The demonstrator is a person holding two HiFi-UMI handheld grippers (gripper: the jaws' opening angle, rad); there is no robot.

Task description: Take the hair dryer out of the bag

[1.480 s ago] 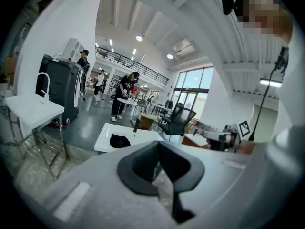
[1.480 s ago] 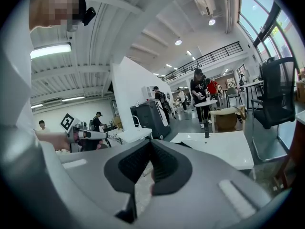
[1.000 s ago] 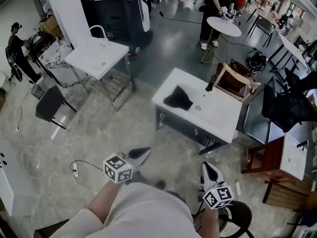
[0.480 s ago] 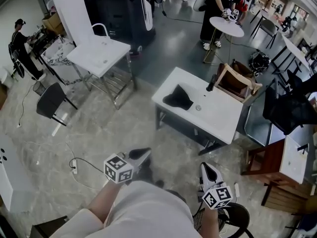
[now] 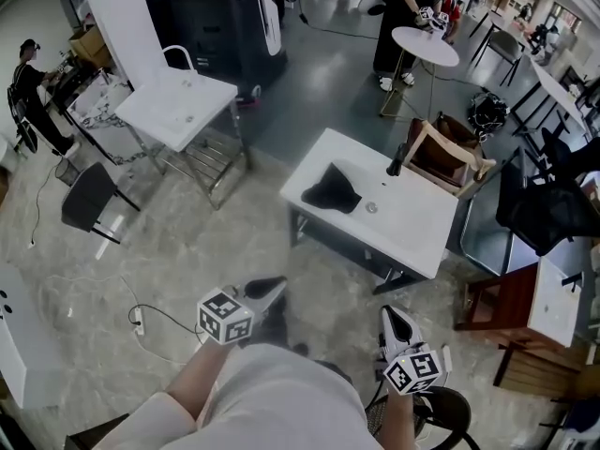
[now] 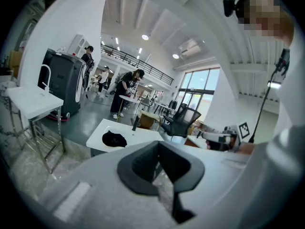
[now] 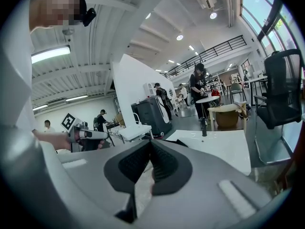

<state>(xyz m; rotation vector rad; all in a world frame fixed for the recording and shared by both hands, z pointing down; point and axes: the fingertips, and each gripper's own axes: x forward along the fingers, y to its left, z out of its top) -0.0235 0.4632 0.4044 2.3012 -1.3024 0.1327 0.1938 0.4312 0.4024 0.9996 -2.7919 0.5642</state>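
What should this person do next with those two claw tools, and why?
Probably walk closer to the white table before anything else. The black bag lies on it well ahead, apparently out of reach of the left gripper and the right gripper. Both are held near the body, jaws together with nothing between them, so they would also need to open once there.

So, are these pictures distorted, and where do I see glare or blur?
Head view: sharp and evenly lit, with the black bag clear on the white table. Left gripper view: round fisheye frame with black corners, windows washed out, left claw slightly soft up close. Right gripper view: same fisheye, strip light glaring, right claw also soft.
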